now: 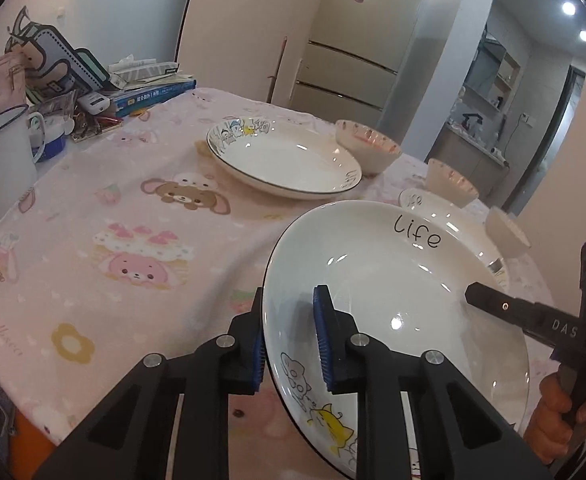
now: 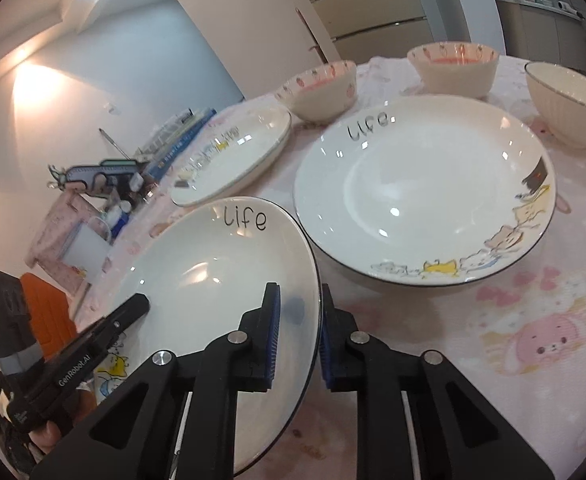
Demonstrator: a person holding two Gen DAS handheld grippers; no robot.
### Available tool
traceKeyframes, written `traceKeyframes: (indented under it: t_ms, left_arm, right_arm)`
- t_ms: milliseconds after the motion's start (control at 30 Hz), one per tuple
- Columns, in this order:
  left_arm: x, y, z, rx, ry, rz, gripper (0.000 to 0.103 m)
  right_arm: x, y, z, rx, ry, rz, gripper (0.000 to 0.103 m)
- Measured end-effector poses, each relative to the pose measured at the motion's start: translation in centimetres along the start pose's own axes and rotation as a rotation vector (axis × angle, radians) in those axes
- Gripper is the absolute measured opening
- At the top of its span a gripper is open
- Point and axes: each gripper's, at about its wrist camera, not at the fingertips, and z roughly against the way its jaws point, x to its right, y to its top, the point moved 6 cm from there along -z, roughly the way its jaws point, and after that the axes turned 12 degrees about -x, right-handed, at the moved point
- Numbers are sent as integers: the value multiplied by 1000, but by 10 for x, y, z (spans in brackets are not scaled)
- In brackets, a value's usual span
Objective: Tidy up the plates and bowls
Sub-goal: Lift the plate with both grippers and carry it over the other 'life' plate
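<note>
Held plate [image 1: 393, 304]: near edge of the table [image 1: 93, 208], lifted and tilted, between both grippers.
Left gripper [image 1: 291, 340]: clamped on its left rim.
Right gripper [image 2: 299, 332]: clamped on its right rim.
Handling: glazed ceramic, likely stiff, slippery, breakable; rim pinches on opposite sides suit it.
Other plates: one [image 2: 425, 188] just right, one [image 1: 285, 156] farther.
Bowls [image 2: 453, 68]: far right.

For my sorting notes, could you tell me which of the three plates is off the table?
The "Life" plate clamped at opposite rims by both grippers, left and right; the other two lie flat on the tablecloth.
</note>
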Motion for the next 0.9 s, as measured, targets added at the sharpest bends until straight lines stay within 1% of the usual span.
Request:
traceKeyframes:
  t_ms: [67,133,233,333,367,467,600,700,767,800,833,900]
  left_arm:
    - [6,7,12,14,-8,7,23]
    - [15,12,22,39,-1,-14,23]
    - [34,18,37,74,7,-80,23]
    - [55,25,46,90,-35,-105,23]
    - [62,27,46,90,-46,-112,23]
    - [86,36,45,90,-87,-136,23]
    - [125,54,34,90,-130,-187,23]
    - [143,66,19,87,-163,-192,23]
    - [152,73,9,69,-198,-173,23]
    - [157,76,6,70,-201,-181,23]
    - [162,80,3,78,-187,-192,23]
    - [169,89,-1,87,-171,-198,23]
  right_arm:
    - [-4,3,13,14,-8,14,18]
    - [-9,5,25,31,-26,35,18]
    - [-8,6,41,41,-26,41,18]
    - [-1,8,61,47,-12,32,18]
    - [1,9,69,60,-23,45,18]
    - [8,12,94,104,-63,53,18]
    - [27,25,118,140,-105,21,18]
    - [45,38,129,152,-134,-7,18]
    - [52,45,138,175,-180,22,18]
    - [56,48,140,181,-210,28,18]
    - [60,51,141,188,-224,21,18]
    - [67,59,141,187,-233,14,19]
